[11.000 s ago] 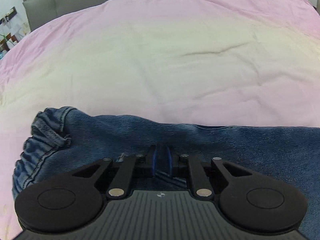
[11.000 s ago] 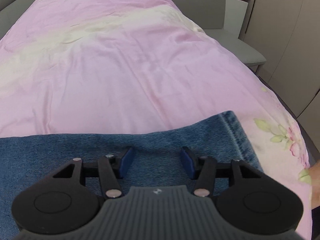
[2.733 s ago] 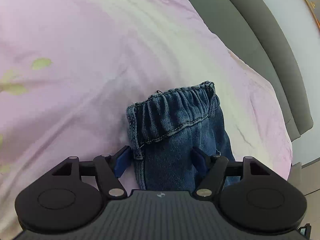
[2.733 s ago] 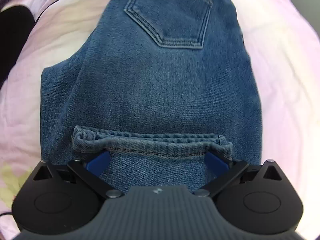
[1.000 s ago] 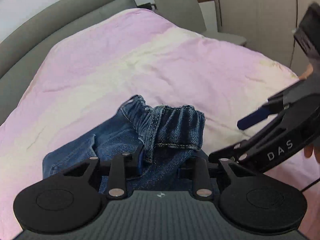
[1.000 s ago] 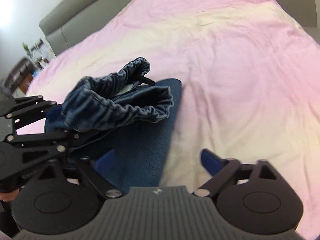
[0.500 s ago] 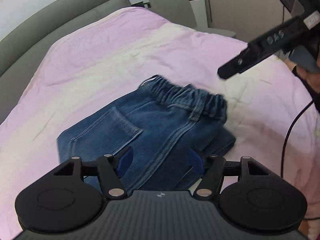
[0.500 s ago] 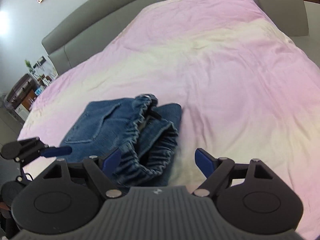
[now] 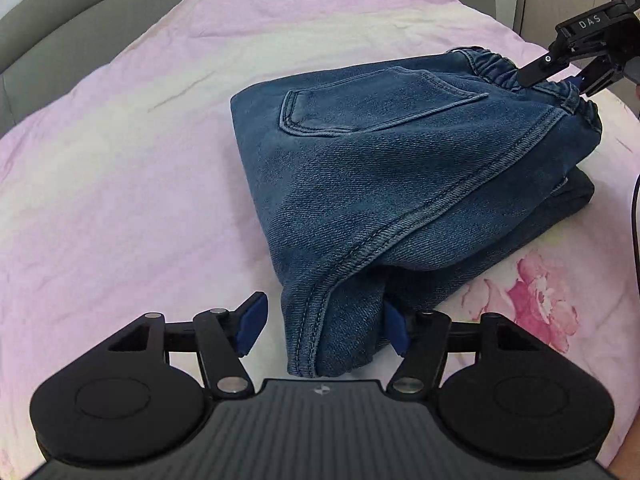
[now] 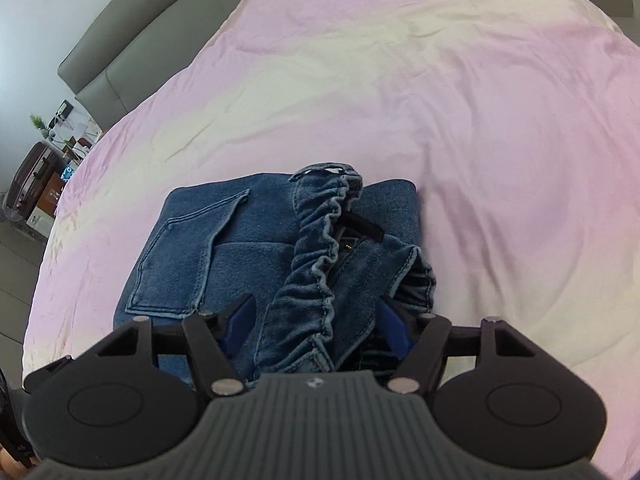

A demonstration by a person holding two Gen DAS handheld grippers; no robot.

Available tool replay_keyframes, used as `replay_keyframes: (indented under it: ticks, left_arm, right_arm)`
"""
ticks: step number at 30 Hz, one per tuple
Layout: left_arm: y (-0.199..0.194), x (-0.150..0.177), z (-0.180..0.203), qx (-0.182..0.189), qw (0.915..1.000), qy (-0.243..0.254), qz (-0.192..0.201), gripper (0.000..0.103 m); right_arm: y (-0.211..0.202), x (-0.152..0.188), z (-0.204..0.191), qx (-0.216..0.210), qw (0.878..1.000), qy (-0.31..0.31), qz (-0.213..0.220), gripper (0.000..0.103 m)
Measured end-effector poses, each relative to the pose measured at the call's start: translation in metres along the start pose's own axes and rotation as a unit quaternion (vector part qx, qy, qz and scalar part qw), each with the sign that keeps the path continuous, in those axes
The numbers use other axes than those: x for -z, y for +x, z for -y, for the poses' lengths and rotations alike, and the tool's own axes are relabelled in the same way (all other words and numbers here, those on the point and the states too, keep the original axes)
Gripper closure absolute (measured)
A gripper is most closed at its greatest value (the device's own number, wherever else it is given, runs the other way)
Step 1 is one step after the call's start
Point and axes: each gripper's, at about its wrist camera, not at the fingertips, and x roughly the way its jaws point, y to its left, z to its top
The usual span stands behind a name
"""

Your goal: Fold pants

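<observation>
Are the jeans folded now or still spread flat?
Folded: the jeans lie in a compact stack, back pocket on top, layers showing underneath.

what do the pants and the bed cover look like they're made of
Pants: blue denim by the look, matte, with visible twill weave, raised double-stitched seams and a gathered elastic waistband. Bed cover: thin woven fabric, perhaps cotton, pink and cream with soft creases.

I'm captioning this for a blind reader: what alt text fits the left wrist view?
Folded jeans lie on a pink bedspread, a near corner between the closing, not yet gripping jaws of the left gripper. The right gripper reaches the elastic waistband at the far end.
</observation>
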Motion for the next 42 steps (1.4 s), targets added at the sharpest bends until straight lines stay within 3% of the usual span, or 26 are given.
replay_keyframes:
  ticks: [1,3,4,6,10,13,18,24,29,32,33,35,39,42]
  left_arm:
    - [0.002,0.000,-0.003,0.012,0.9999,-0.010,-0.002,0.043]
    - [0.001,0.000,-0.001,0.012,0.9999,0.000,-0.002,0.049]
    - [0.000,0.001,0.000,0.006,0.9999,0.009,-0.003,0.056]
    - [0.000,0.003,-0.003,-0.001,0.9999,0.012,-0.006,0.064]
    - [-0.006,0.005,-0.015,0.002,0.9999,-0.014,-0.003,0.074]
    - [-0.011,0.011,-0.021,-0.006,0.9997,-0.022,0.002,0.078]
    - [-0.004,0.021,-0.034,0.010,0.9981,-0.057,-0.020,0.078]
    - [-0.003,0.022,-0.040,0.019,0.9976,-0.055,-0.037,0.077]
    - [-0.018,0.016,-0.043,0.018,0.9975,-0.041,-0.055,0.076]
    - [-0.033,0.013,-0.039,0.013,0.9971,-0.005,-0.074,0.076]
    - [-0.041,0.011,-0.037,0.010,0.9973,0.009,-0.072,0.076]
    - [-0.055,0.003,-0.037,0.007,0.9978,0.019,-0.063,0.076]
    - [-0.057,-0.032,-0.049,0.021,0.9991,-0.009,-0.035,0.074]
    - [-0.047,-0.058,-0.061,0.033,0.9982,-0.050,-0.004,0.057]
  right_arm:
    - [0.003,-0.003,0.003,-0.009,1.000,0.012,-0.002,0.059]
    - [0.005,-0.006,0.006,-0.022,0.999,0.042,-0.004,0.069]
    - [0.004,-0.008,0.003,-0.024,0.999,0.043,-0.004,0.084]
    - [-0.004,-0.012,-0.007,-0.019,0.999,0.034,0.004,0.096]
    - [-0.043,-0.014,-0.037,-0.027,0.998,-0.006,0.051,0.099]
    - [-0.068,-0.003,-0.041,-0.012,0.997,-0.011,0.075,0.101]
    - [-0.060,0.037,-0.010,0.023,0.999,0.022,0.042,0.103]
    - [-0.031,0.067,0.016,0.039,0.997,0.059,0.023,0.103]
    - [-0.038,0.064,0.018,0.032,0.997,0.064,0.022,0.097]
    - [-0.048,0.063,0.016,0.037,0.998,0.051,0.030,0.078]
    - [-0.053,0.062,0.016,0.034,0.998,0.051,0.033,0.064]
    - [-0.060,0.058,0.019,0.020,0.997,0.053,0.044,0.058]
    - [-0.062,0.046,0.023,0.002,0.996,0.065,0.059,0.041]
    - [-0.050,0.036,0.031,-0.001,0.994,0.086,0.064,0.033]
